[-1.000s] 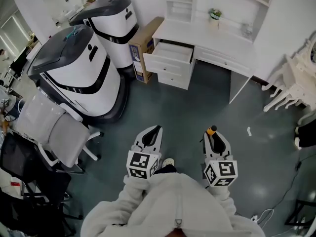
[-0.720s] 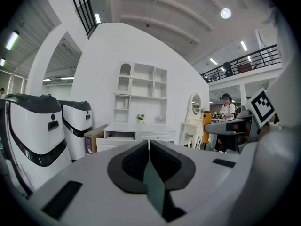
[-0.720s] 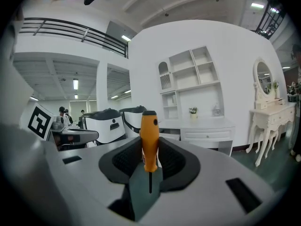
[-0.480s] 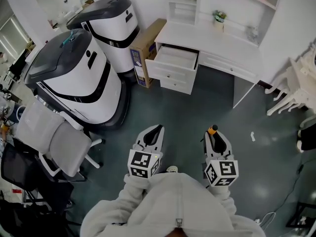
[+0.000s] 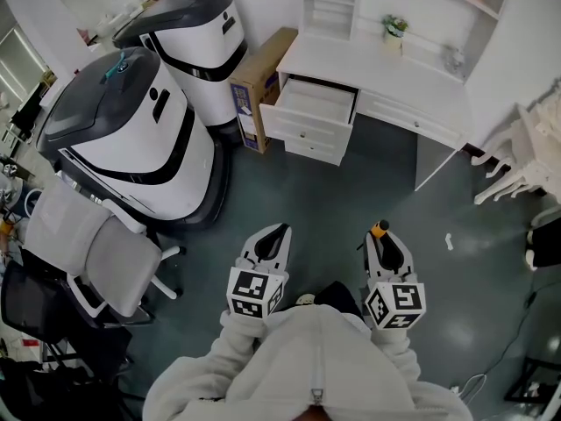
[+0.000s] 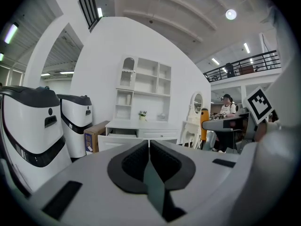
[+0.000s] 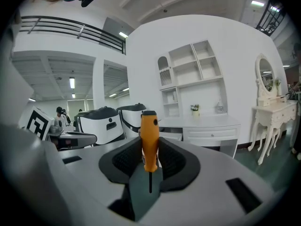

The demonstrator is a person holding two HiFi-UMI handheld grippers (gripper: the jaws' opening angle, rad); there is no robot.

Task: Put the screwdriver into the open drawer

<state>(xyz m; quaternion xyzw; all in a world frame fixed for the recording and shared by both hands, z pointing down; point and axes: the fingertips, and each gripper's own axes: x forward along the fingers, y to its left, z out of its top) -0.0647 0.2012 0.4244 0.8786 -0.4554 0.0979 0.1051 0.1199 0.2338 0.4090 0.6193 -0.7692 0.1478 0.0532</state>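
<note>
In the head view, the right gripper pinches the screwdriver, whose orange handle pokes up at the jaw tips, well apart from the open drawer of the white desk. The left gripper is held beside it, and both point toward the desk. In the left gripper view, its jaws are pressed together with nothing between them. In the right gripper view, the screwdriver stands upright between the pads, handle up, shaft down.

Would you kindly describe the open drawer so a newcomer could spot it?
Find the white desk with shelves against the wall. The white open drawer is topmost at its left end, beside a brown cardboard box; it alone is pulled out.
</note>
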